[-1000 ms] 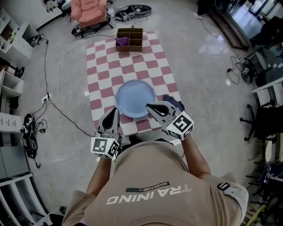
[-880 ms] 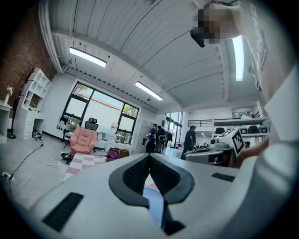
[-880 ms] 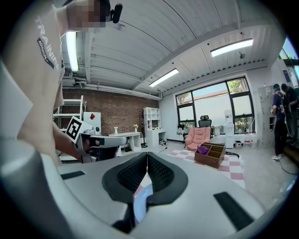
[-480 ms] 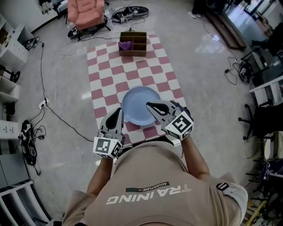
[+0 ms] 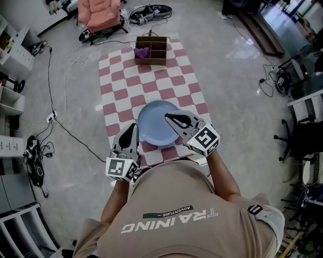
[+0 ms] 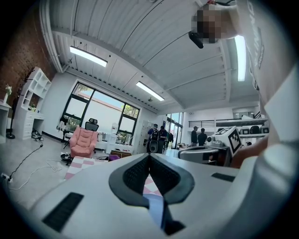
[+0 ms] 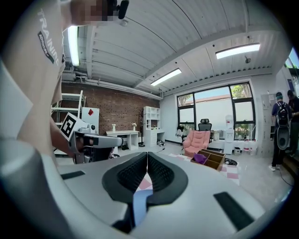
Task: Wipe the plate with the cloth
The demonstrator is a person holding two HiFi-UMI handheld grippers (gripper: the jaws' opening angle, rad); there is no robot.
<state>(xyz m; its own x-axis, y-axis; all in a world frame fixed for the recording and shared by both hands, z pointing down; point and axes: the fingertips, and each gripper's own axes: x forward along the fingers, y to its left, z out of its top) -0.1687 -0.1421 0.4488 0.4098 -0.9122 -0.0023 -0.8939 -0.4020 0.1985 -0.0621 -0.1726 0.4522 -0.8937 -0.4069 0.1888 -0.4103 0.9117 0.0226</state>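
Observation:
A round light-blue plate (image 5: 154, 126) lies on the near half of a red-and-white checked table (image 5: 126, 80). My right gripper (image 5: 168, 117) reaches over the plate's right side, jaws shut and empty; in the right gripper view its pads (image 7: 135, 175) meet and the plate (image 7: 140, 207) shows below them. My left gripper (image 5: 132, 126) is at the plate's left rim, also shut on nothing, with the plate (image 6: 154, 207) showing beneath its closed pads (image 6: 138, 175). A purple cloth (image 5: 143, 52) sits in a wooden box (image 5: 151, 48) at the table's far end.
The wooden box (image 7: 212, 159) has several compartments. A pink armchair (image 5: 100, 11) and cables (image 5: 60, 113) are on the floor beyond and left of the table. White shelves (image 5: 11, 60) stand at the left, office chairs (image 5: 298, 138) at the right. People (image 6: 198, 136) stand far off.
Both grippers have moved forward over the table's near edge; the right tip now lies further over the plate. A dark cloth seen beside the right gripper earlier is now hidden behind it.

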